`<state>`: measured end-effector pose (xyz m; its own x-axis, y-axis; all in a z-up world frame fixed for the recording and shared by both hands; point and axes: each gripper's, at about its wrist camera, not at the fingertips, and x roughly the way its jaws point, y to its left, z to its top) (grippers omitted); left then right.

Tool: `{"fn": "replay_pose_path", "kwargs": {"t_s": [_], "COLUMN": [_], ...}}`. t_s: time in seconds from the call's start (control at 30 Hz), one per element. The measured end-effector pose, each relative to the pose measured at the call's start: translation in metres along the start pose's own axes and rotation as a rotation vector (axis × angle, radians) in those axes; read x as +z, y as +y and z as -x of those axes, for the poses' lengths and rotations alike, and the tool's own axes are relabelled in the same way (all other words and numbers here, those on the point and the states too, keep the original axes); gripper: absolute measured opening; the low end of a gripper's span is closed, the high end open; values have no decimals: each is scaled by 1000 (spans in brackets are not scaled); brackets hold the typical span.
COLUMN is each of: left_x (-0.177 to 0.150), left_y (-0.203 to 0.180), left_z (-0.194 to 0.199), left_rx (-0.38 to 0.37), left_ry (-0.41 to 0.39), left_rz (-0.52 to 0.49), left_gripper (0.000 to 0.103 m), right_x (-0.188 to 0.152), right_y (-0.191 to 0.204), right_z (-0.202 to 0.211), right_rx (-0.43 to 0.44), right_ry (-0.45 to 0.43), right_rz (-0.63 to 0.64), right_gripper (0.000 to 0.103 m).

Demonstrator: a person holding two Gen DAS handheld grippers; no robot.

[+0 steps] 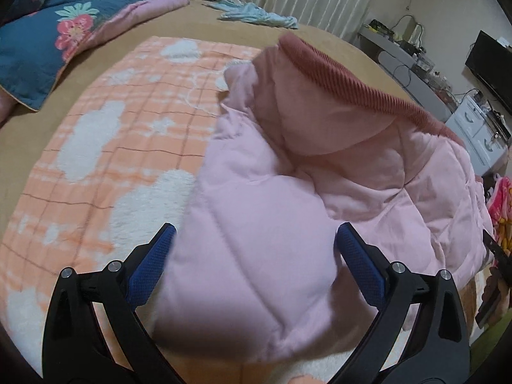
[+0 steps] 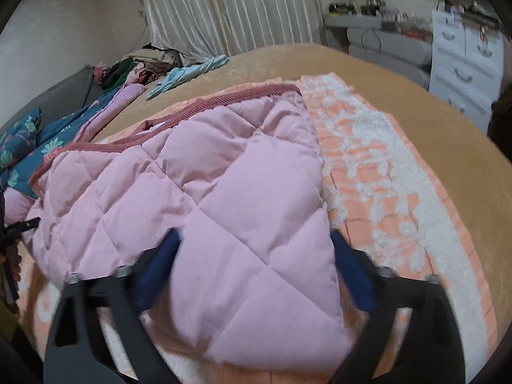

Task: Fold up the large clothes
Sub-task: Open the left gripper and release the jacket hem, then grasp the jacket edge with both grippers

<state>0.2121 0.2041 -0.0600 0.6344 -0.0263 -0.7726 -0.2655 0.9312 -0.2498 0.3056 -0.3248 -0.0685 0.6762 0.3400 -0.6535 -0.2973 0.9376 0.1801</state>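
A pink quilted padded garment (image 1: 288, 198) with a dark pink ribbed hem (image 1: 352, 86) lies on an orange-and-white fleece blanket (image 1: 105, 147) on the bed. My left gripper (image 1: 256, 233) is open, its blue pads either side of the garment's near end, which lies between the jaws. In the right wrist view the same garment (image 2: 224, 185) spreads flat, ribbed hem (image 2: 224, 97) at the far edge. My right gripper (image 2: 254, 236) is open, jaws wide on both sides of the garment's near corner. The view is blurred.
A tan bed cover (image 1: 198, 25) lies under the blanket. A blue floral quilt (image 1: 48, 41) sits at the far left and a light blue cloth (image 1: 256, 16) at the far edge. White drawers (image 2: 464, 64) and a cluttered desk (image 1: 403, 60) stand right.
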Motion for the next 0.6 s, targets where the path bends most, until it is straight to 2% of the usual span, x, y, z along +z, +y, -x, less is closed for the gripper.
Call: {"fn": "replay_pose_path", "kwargs": {"t_s": [0.03,0.07,0.1,0.13,0.17,0.2,0.27,0.4,0.6], "left_x": [-1,-2,-2,-2,0,3,10,33,73], "left_y": [-4,-10,-14,-18,-22,-26,-34,-44,-42], "left_z": [-1,-2,-1,1,6,10,21,42,41], "left_rx": [27,51,49,52,56,57,71,76,58], "left_ry": [-9,-21,-30,-39,-58,-75,-117,-195,-227], "left_rz": [-22,-54,-78,-88,-105,-121,-154,-191,-160], "left_gripper": [91,70,43,37,24,18,16,13,13], "right_x": [-1,-1,0,3,6,12,26,63,113], "right_y": [4,8,10,12,14,17,24,37,43], "right_z": [0,1,3,6,9,14,24,39,29], "right_rx": [-19,-34,-31,-17,-10,-11,-10,12,-3], "right_ry": [-19,-35,-49,-58,-71,-89,-123,-201,-251], "right_rz": [18,35,47,52,56,63,75,95,116], "right_gripper": [77,67,60,41,32,29,23,21,19]}}
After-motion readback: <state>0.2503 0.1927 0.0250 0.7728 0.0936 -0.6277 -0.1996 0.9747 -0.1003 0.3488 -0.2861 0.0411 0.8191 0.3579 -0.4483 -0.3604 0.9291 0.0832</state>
